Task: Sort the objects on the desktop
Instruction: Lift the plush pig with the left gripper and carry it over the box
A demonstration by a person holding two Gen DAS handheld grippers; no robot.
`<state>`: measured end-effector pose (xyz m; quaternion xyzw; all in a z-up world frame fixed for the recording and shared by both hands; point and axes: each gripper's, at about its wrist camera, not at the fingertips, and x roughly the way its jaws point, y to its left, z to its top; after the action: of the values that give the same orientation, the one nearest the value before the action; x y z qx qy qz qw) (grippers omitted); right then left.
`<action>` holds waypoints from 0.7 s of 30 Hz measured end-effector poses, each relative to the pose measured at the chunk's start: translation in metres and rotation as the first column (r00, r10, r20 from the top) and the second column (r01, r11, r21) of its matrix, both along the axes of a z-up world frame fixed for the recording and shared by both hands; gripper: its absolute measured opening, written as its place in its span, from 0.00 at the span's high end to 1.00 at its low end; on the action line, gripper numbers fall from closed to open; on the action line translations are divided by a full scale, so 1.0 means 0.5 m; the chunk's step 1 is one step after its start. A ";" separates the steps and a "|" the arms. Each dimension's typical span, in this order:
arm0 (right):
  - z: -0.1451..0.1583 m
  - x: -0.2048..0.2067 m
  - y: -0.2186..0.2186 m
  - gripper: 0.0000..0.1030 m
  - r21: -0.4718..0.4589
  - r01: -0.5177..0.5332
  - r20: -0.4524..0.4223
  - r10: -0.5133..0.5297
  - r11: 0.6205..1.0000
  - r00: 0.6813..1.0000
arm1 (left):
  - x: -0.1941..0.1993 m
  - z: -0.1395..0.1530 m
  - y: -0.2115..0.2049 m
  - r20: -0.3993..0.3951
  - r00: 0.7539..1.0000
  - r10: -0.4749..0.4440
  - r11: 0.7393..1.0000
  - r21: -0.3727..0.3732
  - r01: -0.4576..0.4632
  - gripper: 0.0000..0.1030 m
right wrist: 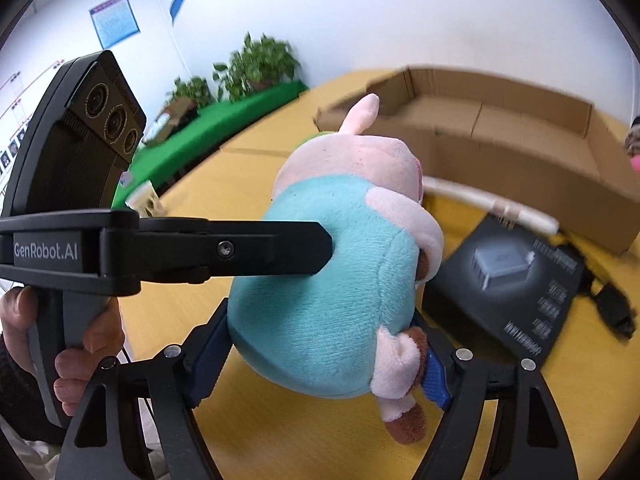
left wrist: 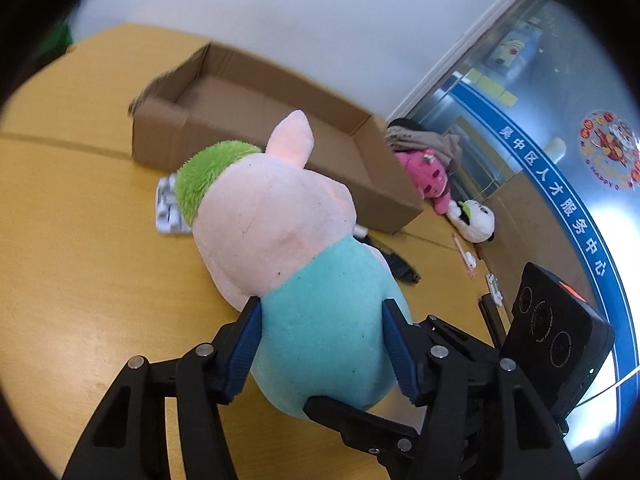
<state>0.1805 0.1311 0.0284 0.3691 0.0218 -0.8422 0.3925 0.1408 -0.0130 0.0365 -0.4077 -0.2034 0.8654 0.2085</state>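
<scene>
Both grippers clamp the plush pig [left wrist: 288, 248] by its teal body, the left gripper [left wrist: 320, 344] and right gripper [right wrist: 320, 344] squeezing opposite flanks above the yellow table [left wrist: 80, 240]. Behind it stands an open cardboard box [left wrist: 256, 120], seemingly empty. A black carton [right wrist: 508, 280] lies near the box's front wall.

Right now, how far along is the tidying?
Barely begun: the box looks empty. Both tongs, left and right, grip the pig. Left on the table: the pink toy, white toy, black carton and cable.
</scene>
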 end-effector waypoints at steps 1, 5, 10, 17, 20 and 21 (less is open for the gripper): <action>0.018 0.003 0.002 0.18 -0.012 0.004 -0.023 -0.005 1.000 1.000 | 0.002 0.017 0.004 -0.023 1.000 -0.004 1.000 -0.010 0.003 0.44; 0.093 0.007 0.008 0.18 -0.041 0.019 -0.112 -0.023 0.999 0.993 | 0.000 0.103 0.019 -0.129 0.991 -0.030 0.999 -0.039 0.025 0.44; 0.202 -0.011 0.008 0.18 -0.073 0.040 -0.225 -0.055 0.997 0.973 | -0.022 0.207 0.029 -0.269 0.962 -0.037 0.998 -0.058 0.022 0.44; 0.362 -0.053 -0.022 0.18 -0.117 0.050 -0.378 -0.091 0.992 0.921 | -0.074 0.361 0.017 -0.424 0.904 -0.057 0.997 -0.073 0.029 0.44; 0.428 -0.073 -0.026 0.18 -0.137 0.051 -0.424 -0.105 0.989 0.899 | -0.103 0.428 0.007 -0.476 0.877 -0.070 0.996 -0.081 0.035 0.44; 0.456 -0.085 -0.031 0.18 -0.146 0.051 -0.441 -0.111 0.988 0.890 | -0.112 0.446 0.004 -0.490 0.869 -0.074 0.996 -0.086 0.036 0.44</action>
<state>0.1382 0.1154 0.2562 0.1393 0.0412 -0.9198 0.3645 0.0851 -0.0107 0.2597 -0.1868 -0.0999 0.9413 0.2628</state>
